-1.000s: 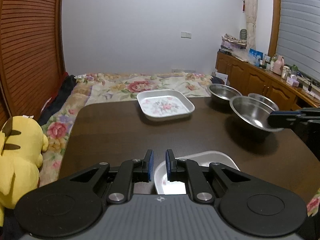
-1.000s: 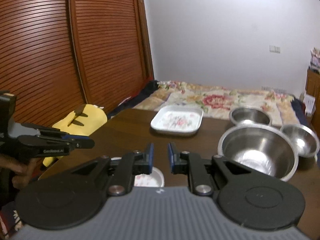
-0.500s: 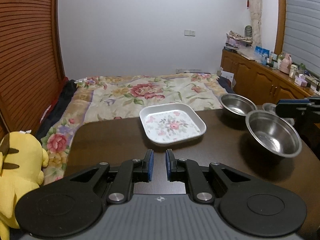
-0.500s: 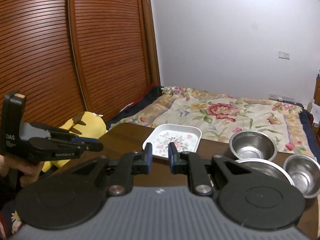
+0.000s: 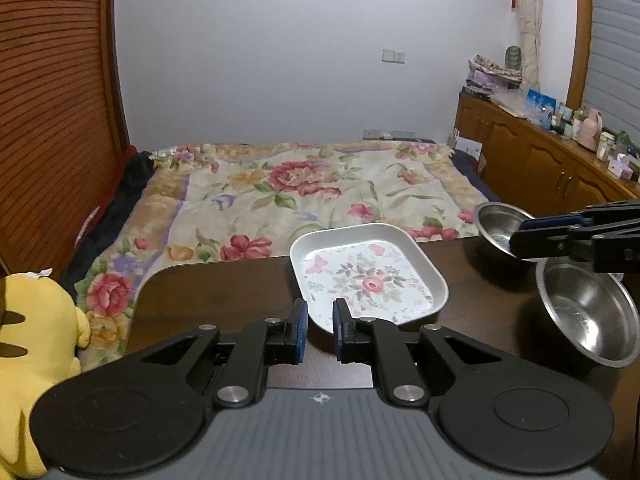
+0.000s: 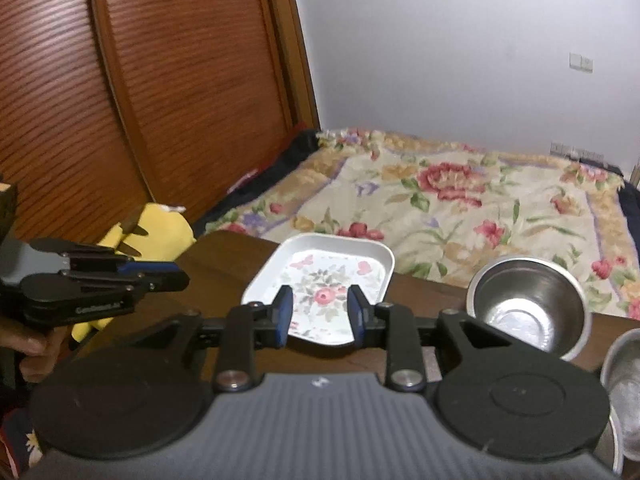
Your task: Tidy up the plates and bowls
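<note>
At lower left, the left gripper (image 5: 320,330) is narrowly apart and empty. Centre frame, the white square floral plate (image 6: 320,286) lies on the dark wooden table (image 5: 224,296); the right gripper (image 6: 320,316), spread wide, should straddle its near rim squarely before closing. Steel bowls (image 6: 528,306) wait at right.

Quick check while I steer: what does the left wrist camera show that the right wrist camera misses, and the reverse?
Only the left wrist view shows the wooden cabinet with bottles along the right wall, and the right gripper from the side above the steel bowls.

Only the right wrist view shows the left gripper from the side, with the person's hand holding it.

Both show the square floral plate on the dark table, a steel bowl, the yellow plush toy and the floral bedspread. Neither gripper holds anything.
</note>
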Motion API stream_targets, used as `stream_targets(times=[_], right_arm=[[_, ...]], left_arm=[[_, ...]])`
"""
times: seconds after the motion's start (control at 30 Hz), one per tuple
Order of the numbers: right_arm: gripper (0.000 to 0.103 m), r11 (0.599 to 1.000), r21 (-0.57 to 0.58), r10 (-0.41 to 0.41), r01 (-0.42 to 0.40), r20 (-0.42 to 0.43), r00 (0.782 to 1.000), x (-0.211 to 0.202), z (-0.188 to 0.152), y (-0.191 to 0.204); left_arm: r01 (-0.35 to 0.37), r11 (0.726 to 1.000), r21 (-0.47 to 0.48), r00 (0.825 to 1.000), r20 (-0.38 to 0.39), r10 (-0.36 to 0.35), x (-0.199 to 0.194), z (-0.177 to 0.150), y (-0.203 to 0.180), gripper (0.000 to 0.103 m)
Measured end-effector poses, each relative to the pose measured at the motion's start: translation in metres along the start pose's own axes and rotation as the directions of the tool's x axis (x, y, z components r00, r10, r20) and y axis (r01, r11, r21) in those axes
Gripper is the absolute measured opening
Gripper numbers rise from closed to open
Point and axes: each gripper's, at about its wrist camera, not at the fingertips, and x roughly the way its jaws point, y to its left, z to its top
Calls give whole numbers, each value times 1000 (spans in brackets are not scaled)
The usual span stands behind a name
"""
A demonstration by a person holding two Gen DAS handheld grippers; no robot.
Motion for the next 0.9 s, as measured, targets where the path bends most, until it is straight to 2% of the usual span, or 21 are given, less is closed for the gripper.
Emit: stream_targets(times=[0.17, 0.43, 0.73, 0.9], right_arm=[[31, 999, 40, 4, -1, -73, 997, 33, 0, -12], [31, 996, 84, -4, 15, -126, 992, 62, 9, -28], [31, 996, 73, -27, 40, -175, 984, 82, 14, -38], [32, 996, 88, -6, 27, -232, 973, 97, 15, -46]], left_arm=[[13, 1000, -20, 999, -35, -13, 28, 1, 6, 15], [30, 999, -19, 997, -77, -31, 66, 6, 13, 15], [56, 997, -55, 992, -107, -62, 85, 5, 21, 15], [61, 996, -58, 990, -121, -68, 92, 2, 21, 15]])
